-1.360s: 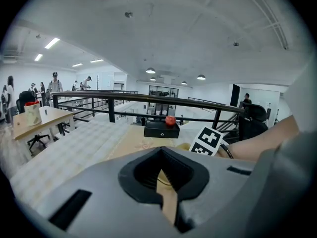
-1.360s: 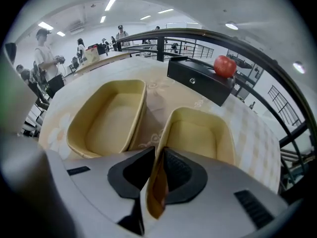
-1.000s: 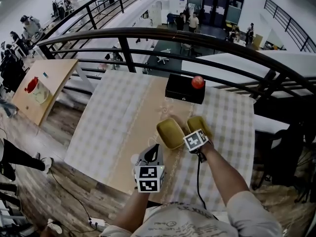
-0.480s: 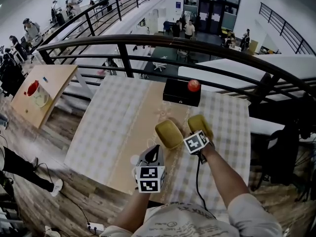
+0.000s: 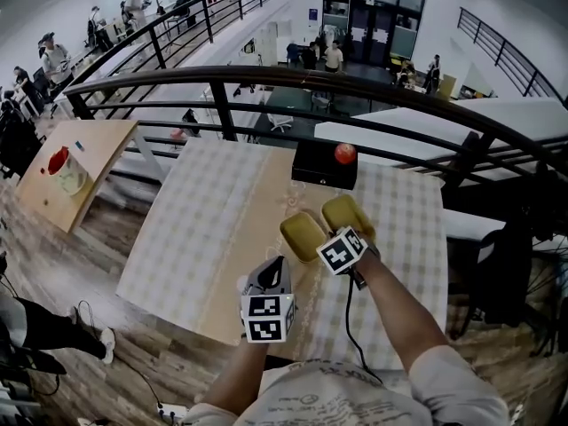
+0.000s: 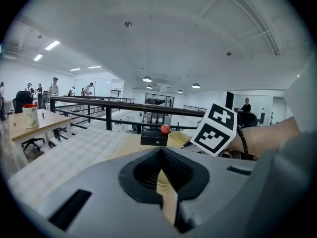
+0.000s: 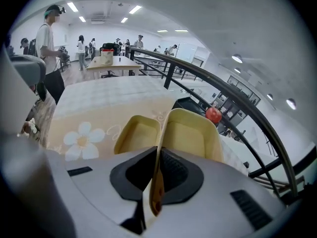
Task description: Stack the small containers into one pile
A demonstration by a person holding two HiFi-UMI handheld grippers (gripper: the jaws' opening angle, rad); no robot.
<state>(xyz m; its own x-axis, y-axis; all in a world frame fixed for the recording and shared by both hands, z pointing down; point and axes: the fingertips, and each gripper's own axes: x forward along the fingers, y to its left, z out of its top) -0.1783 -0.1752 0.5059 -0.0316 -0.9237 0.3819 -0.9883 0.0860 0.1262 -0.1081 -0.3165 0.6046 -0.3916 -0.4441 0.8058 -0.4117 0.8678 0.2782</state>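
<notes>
Held container (image 7: 190,133): its near wall is clamped between the jaws of the right tool (image 7: 157,157), shown only in the right gripper view. In the head view it is just beside the second container (image 5: 300,234) on the surface (image 5: 213,229). Left tool (image 6: 159,155): closed, empty.

A table (image 5: 204,229) stands before a railing (image 5: 266,71). At the table's far edge sits a box (image 5: 325,164), with a ball (image 5: 344,153) on its right end. Nearer than the box, about mid-table, two containers are side by side. The left container (image 5: 302,235) rests on the table. The right container (image 5: 348,213), just beside it, is pinched by its near-left wall between the jaws of the right gripper (image 7: 157,170). The left gripper (image 5: 275,269) hangs over the table's near edge, left of both containers and nearer than them. Well off to the left, apart from the table, a side table (image 5: 89,140) bears a cup (image 5: 64,169).
</notes>
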